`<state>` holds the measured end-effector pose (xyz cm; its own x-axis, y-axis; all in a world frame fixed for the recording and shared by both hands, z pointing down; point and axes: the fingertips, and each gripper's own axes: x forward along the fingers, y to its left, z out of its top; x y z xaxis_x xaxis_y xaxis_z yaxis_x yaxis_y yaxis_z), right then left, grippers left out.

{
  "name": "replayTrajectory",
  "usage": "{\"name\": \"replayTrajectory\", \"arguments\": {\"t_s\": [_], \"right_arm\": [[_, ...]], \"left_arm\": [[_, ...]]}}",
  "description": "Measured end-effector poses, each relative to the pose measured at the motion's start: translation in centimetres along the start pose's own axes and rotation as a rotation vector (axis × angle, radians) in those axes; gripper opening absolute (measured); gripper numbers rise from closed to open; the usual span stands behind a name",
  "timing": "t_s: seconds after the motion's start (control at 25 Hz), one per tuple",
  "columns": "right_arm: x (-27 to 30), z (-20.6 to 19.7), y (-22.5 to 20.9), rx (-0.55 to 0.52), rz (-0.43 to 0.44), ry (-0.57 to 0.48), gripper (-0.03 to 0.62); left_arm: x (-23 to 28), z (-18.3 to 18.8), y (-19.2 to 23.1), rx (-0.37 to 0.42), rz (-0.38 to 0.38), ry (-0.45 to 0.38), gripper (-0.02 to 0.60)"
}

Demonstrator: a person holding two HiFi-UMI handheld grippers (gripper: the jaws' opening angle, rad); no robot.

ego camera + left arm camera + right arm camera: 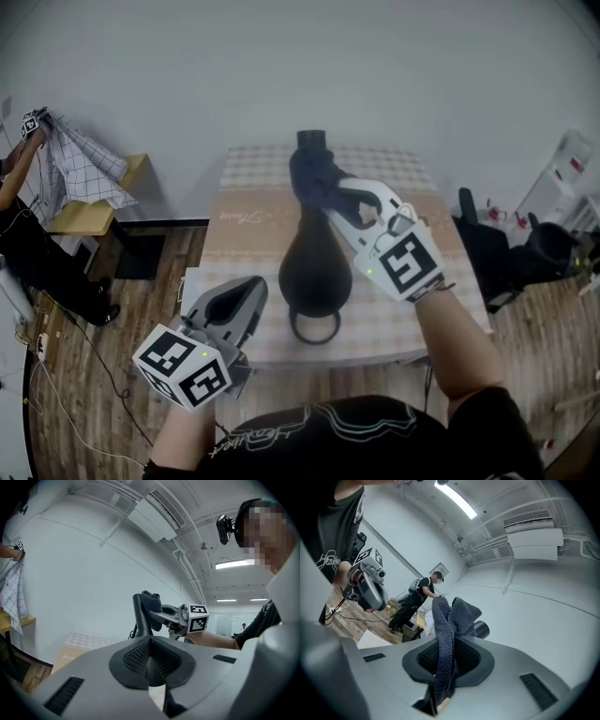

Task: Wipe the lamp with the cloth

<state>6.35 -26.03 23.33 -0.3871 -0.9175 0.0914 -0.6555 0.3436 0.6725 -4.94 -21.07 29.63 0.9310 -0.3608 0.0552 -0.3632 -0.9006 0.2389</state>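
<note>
A black lamp (316, 264) with a ring-shaped foot (314, 326) stands on the checked table (403, 314); its thin neck (140, 616) rises to a dark head (481, 630). My right gripper (326, 194) is shut on a dark grey cloth (445, 630) and holds it against the lamp's upper neck, where the bunched cloth (314, 178) hides part of it. The same cloth (152, 603) shows beside the neck in the left gripper view. My left gripper (246, 292) hangs at the table's front left, apart from the lamp, jaws closed with nothing between them (151, 667).
At the far left a person holds a checked cloth (80, 169) over a small wooden table (94, 214). A dark bag or chair (487, 246) stands right of the table. Cables (66, 403) trail on the wooden floor. A white wall lies behind the table.
</note>
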Motion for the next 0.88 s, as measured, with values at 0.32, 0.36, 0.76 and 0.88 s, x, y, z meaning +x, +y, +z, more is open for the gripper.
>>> {"name": "replayTrajectory", "arguments": {"t_s": [0.32,0.36,0.76,0.88], "right_arm": [[-1.0,-1.3,2.6,0.013,0.051,0.002,0.052],[-1.0,-1.6,3.0,0.018,0.061,0.005,0.052],[-3.1,-3.4,7.6,-0.025,0.146,0.039,0.052],[-4.0,-4.1,8.9,-0.031,0.169,0.044,0.052]], "left_arm": [[-0.1,-0.6,-1.0,-0.010,0.009,0.013,0.001],[-0.2,-0.8,-0.9,-0.013,0.012,0.014,0.001],[-1.5,-1.8,-3.9,-0.015,0.056,0.030,0.002],[-2.1,-2.3,-5.1,-0.014,0.077,0.036,0.001]]}}
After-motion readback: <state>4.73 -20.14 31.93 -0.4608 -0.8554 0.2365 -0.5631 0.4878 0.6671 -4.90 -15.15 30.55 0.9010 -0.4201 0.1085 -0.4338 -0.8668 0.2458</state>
